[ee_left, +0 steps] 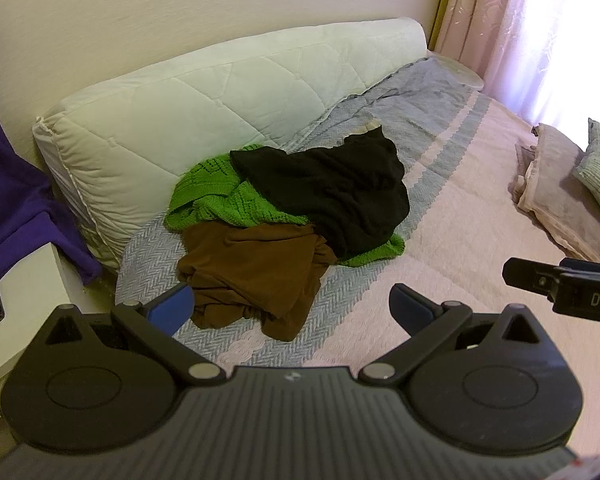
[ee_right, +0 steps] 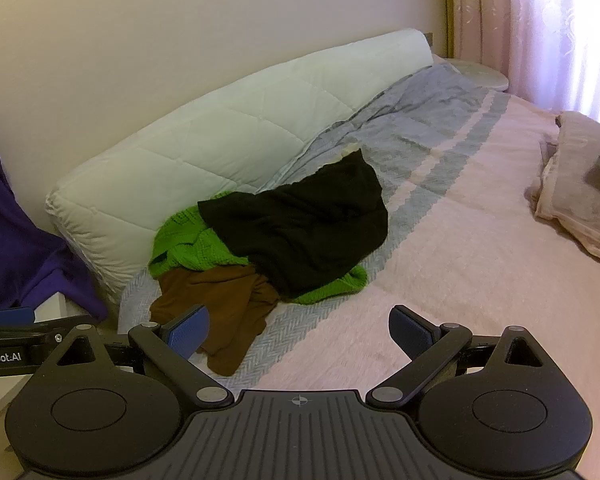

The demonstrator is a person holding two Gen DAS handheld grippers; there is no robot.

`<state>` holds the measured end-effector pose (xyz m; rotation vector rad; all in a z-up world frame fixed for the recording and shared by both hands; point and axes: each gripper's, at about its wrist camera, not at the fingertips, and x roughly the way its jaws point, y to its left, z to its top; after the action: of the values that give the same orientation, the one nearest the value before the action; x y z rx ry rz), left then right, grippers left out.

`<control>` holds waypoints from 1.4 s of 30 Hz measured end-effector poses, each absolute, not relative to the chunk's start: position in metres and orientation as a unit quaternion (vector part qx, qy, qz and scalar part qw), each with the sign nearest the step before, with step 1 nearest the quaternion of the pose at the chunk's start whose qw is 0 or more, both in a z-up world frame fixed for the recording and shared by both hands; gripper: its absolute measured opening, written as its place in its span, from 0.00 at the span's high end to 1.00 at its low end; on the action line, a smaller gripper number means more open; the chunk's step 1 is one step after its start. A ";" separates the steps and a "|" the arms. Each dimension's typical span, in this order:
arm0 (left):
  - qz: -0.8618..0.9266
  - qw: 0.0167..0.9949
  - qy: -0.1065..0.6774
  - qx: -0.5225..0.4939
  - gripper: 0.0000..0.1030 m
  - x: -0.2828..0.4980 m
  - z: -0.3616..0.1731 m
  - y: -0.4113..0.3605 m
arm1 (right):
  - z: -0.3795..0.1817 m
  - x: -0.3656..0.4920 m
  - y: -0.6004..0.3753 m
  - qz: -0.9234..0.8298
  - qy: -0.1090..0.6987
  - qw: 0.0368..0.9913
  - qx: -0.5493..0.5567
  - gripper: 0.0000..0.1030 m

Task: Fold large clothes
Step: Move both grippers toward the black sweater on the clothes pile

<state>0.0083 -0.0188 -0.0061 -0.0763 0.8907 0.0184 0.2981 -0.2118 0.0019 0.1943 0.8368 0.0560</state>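
Left gripper (ee_left: 290, 308) nearest, fingers spread wide and holding nothing, hovering over the bed's near edge just short of the pile. Right gripper (ee_right: 298, 330) alongside it, likewise spread and empty, aimed further toward the pink middle of the bedspread (ee_right: 460, 280); probably both held open and raised so as to come down on cloth at two separate points, as a large garment needs. No contact with any fabric yet, so folding judged not begun. Just beyond the left gripper, brown garment (ee_left: 252, 276) crumpled at the near left corner of the bed, its hem trailing toward the near edge; easiest first pick, being closest and only slightly covered. Behind it, green knit (ee_left: 216, 196), bunched and mostly buried, showing at the left of the pile and again as a strip at its right. On top and further back, black garment (ee_left: 332, 188), draped loosely over the green knit and overlapping the brown one's far edge; likely to drag if the lower pieces are pulled first. All three heaped on the grey band along the bed's left side, leaving the broad pink area bare, seemingly kept as room to spread each piece flat. Further still, white quilted bolster (ee_left: 204, 96) propped between the bed's far edge and the wall. At the bed's right end, pillows (ee_left: 560, 204) stacked, well apart from the pile. Purple cloth (ee_left: 12, 184) hanging off the bed, at the left.
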 end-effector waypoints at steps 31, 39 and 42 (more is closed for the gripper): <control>0.049 0.899 0.434 -0.024 0.01 0.043 -0.022 -0.029 | -0.029 0.350 -0.251 0.071 0.414 0.905 0.076 0.09; 0.053 0.898 0.437 -0.007 0.01 0.136 -0.058 0.020 | -0.054 0.421 -0.239 0.064 0.414 0.908 0.014 0.09; 0.012 0.897 0.442 0.013 0.01 0.186 -0.080 0.034 | -0.074 0.462 -0.234 0.059 0.417 0.907 -0.011 0.09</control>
<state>0.1863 0.0341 -0.0803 0.0266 0.9160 0.0246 0.4616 -0.2345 -0.0736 -0.0232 0.8604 0.1221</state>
